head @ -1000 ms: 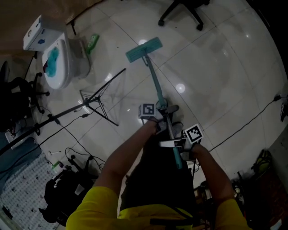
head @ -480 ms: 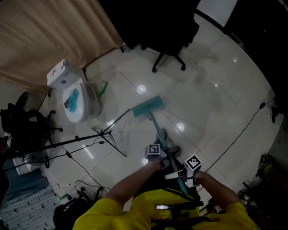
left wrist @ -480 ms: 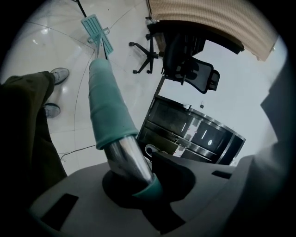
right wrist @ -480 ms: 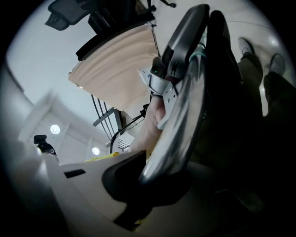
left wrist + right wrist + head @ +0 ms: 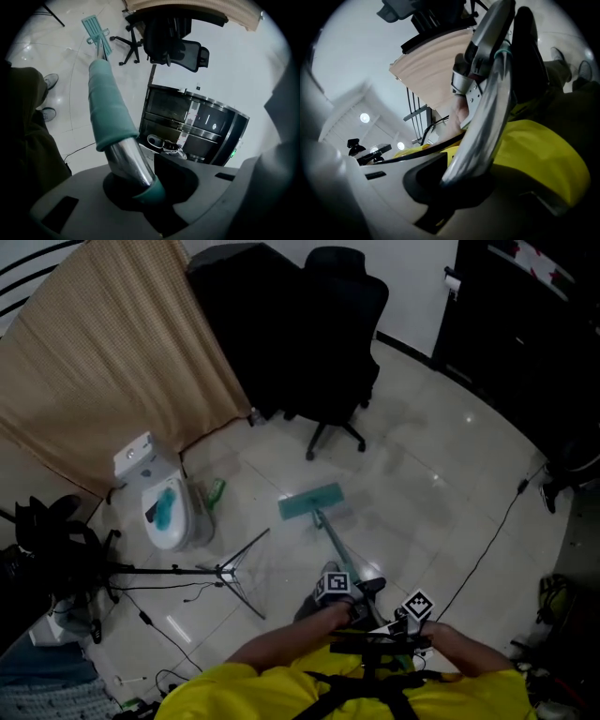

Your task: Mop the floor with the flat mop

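The flat mop's teal head (image 5: 311,503) lies on the glossy tiled floor (image 5: 422,474), and its pole (image 5: 335,545) slopes back toward me. My left gripper (image 5: 349,607) is shut on the pole lower down. In the left gripper view the silver pole with its teal sleeve (image 5: 110,112) runs out from between the jaws to the mop head (image 5: 96,29). My right gripper (image 5: 398,629) is shut on the pole's upper end. There the silver pole (image 5: 480,124) crosses the right gripper view, with a yellow shirt (image 5: 534,154) behind it.
A black office chair (image 5: 333,343) stands beyond the mop head. A white toilet (image 5: 161,502) sits at the left near a tan curtain (image 5: 112,362). A black tripod stand (image 5: 187,570) and cables spread over the floor at left. A cable (image 5: 487,540) trails at right.
The head view has tilted up, so the mop head sits lower and smaller in frame and the chair and curtain show. Both grippers still hold the pole.
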`<control>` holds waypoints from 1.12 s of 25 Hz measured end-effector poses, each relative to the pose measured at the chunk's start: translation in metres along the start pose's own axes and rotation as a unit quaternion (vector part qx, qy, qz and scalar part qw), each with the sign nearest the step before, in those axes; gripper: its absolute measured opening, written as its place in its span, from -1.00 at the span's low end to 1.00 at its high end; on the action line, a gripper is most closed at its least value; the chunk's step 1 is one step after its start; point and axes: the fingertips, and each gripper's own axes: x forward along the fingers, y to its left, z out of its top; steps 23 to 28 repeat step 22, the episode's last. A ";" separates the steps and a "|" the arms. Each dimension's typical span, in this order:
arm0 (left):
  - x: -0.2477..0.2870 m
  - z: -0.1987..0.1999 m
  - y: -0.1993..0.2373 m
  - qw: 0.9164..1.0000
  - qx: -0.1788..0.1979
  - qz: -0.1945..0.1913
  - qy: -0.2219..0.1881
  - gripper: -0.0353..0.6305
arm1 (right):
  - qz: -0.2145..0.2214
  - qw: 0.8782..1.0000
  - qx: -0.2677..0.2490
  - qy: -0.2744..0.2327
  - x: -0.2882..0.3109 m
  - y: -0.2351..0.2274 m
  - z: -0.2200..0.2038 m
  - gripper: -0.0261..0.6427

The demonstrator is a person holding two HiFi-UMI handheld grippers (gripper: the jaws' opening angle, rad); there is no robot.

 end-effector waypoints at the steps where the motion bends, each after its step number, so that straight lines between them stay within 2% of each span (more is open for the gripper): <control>1: 0.001 0.001 -0.007 1.000 0.006 -0.003 0.004 -0.69 | -0.004 1.000 -0.007 -0.006 0.000 0.003 0.002 -0.78; 7: 0.010 0.007 -0.030 0.999 0.031 -0.020 0.012 -0.71 | -0.017 0.999 -0.032 -0.024 -0.001 0.016 0.007 -0.78; 17: 0.013 0.010 -0.044 0.999 0.023 -0.023 0.015 -0.71 | -0.020 0.998 -0.039 -0.045 -0.009 0.028 0.016 -0.77; 28: 0.015 0.012 -0.042 0.999 0.023 -0.026 0.006 -0.72 | -0.020 0.998 -0.048 -0.040 -0.014 0.024 0.016 -0.77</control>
